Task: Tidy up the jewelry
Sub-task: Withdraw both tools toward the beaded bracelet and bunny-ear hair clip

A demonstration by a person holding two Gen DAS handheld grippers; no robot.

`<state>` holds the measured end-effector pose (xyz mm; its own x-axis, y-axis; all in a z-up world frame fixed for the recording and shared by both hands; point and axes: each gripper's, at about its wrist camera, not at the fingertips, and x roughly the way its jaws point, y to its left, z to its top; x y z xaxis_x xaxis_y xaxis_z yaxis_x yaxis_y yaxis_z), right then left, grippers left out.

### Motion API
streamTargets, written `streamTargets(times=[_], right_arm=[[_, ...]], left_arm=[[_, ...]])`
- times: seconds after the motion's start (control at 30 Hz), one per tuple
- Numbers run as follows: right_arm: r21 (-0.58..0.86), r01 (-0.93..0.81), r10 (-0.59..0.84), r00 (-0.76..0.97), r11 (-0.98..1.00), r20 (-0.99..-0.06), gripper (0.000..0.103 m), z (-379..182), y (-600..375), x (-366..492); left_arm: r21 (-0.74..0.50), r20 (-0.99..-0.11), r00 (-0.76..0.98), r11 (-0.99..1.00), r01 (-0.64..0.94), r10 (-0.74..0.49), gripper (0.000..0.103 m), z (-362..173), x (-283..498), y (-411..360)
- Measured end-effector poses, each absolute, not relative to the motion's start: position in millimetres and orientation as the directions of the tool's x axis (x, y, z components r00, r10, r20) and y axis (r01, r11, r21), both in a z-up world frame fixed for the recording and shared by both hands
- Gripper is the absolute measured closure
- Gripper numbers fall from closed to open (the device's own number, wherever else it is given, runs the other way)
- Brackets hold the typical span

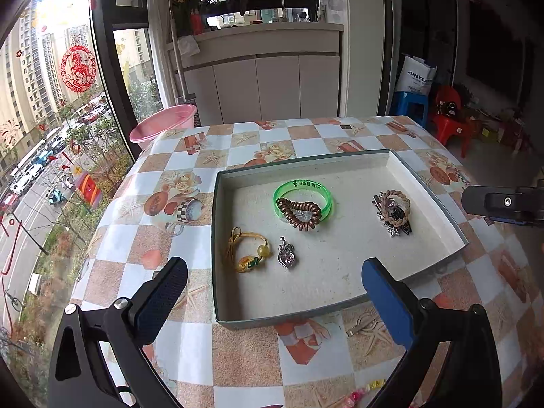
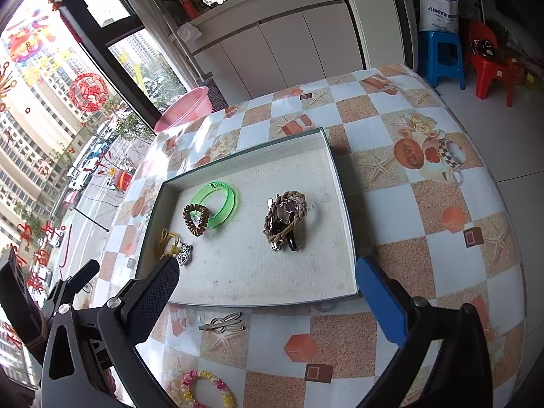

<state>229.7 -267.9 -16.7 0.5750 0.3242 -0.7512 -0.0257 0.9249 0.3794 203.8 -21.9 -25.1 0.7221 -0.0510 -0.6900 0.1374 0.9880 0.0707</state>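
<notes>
The tabletop [image 2: 425,204] is carrying a shallow box tray [image 2: 343,204], and everything here is placed from that tray. Inside it are lying a green bangle [image 2: 221,200] with a brown coil hair tie [image 2: 195,219] overlapping its near-left edge, a braided band piled on dark clips [image 2: 284,222] toward the right wall, and a yellow cord bracelet [image 1: 246,250] beside a silver heart pendant [image 1: 286,253] at the near-left corner.

Still outside, just in front of the tray's near wall, a metal hair clip [image 2: 222,323] is lying with its long axis running roughly parallel to that wall. Further out from the wall, a pink-and-yellow bead bracelet [image 2: 207,389] is sitting.

The right gripper [image 2: 265,287] is hovering with its jaws spread wide and holding nothing; the clip is lying just below and between them, so this hand looks the nearer one. The left gripper [image 1: 273,284] is also gaping empty over the tray's near wall, the clip off toward its right jaw.

A white bag [image 2: 438,12] beyond the tray's far side is showing "SINVE…"; writing on the bangle is too small to read.
</notes>
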Motion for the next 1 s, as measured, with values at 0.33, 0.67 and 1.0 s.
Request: streamTargets(times=[0.33, 0.67, 1.0], right_arm=[[0.356, -0.033, 0.323, 0.509, 0.934, -0.798, 0.000, -33, -255, 181], [0.372, -0.046, 0.355, 0.428, 0.927, -0.831, 0.000, -61, -243, 158], [0.349, -0.062, 0.345, 0.383, 0.935, -0.857, 0.000, -70, -226, 166]], left_arm=[[-0.007, -0.745, 0.654, 0.981, 0.192, -0.133, 0.000, -50, 147, -6], [-0.065, -0.794, 0.576, 0.970, 0.236, -0.194, 0.000, -76, 121, -20], [-0.058, -0.809, 0.557, 0.968, 0.245, -0.189, 0.000, -91, 110, -30]])
